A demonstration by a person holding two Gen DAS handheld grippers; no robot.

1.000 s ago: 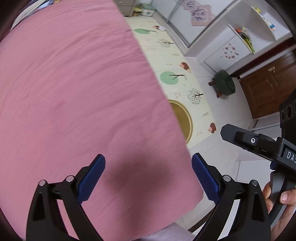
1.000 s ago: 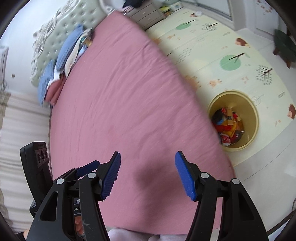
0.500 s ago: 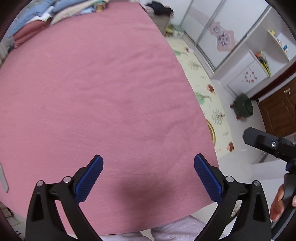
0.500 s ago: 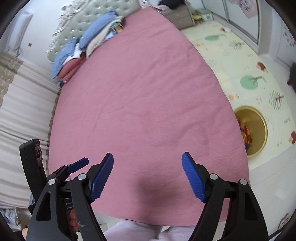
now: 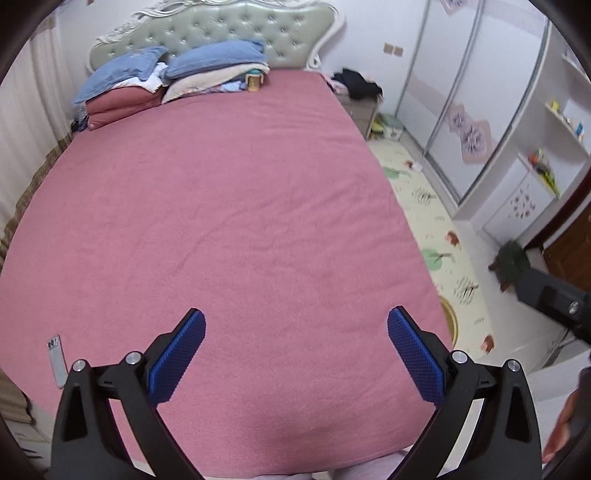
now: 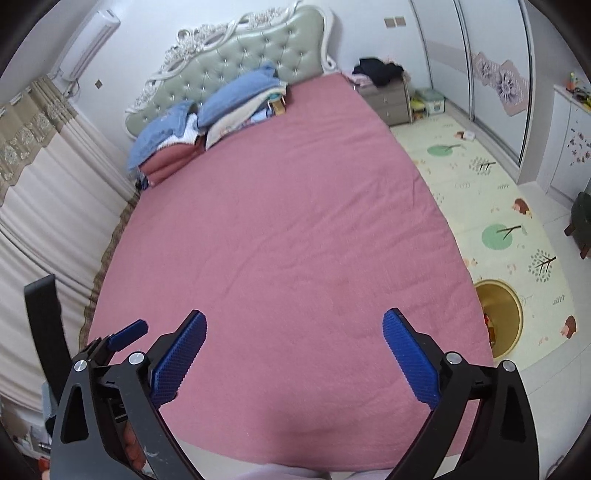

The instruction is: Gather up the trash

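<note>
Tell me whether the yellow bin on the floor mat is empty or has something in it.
Has something in it. In the right wrist view the yellow bin, upright beside the bed, shows red and orange pieces inside near its bed-side wall; how full, cannot tell.

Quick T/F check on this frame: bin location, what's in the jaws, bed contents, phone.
1. The yellow bin stands on the floor mat to the right of the bed. True.
2. The left gripper holds a wrapper. False: nothing is between its jaws, which stand wide apart.
3. The right gripper is clamped on trash. False: its jaws are opening with nothing between them.
4. Pillows and folded bedding are stacked at the headboard end. True.
5. A phone lies on the bed near its left edge in the left wrist view. True.
6. The bin sits on top of the bed. False: it is on the mat beside the bed.
</note>
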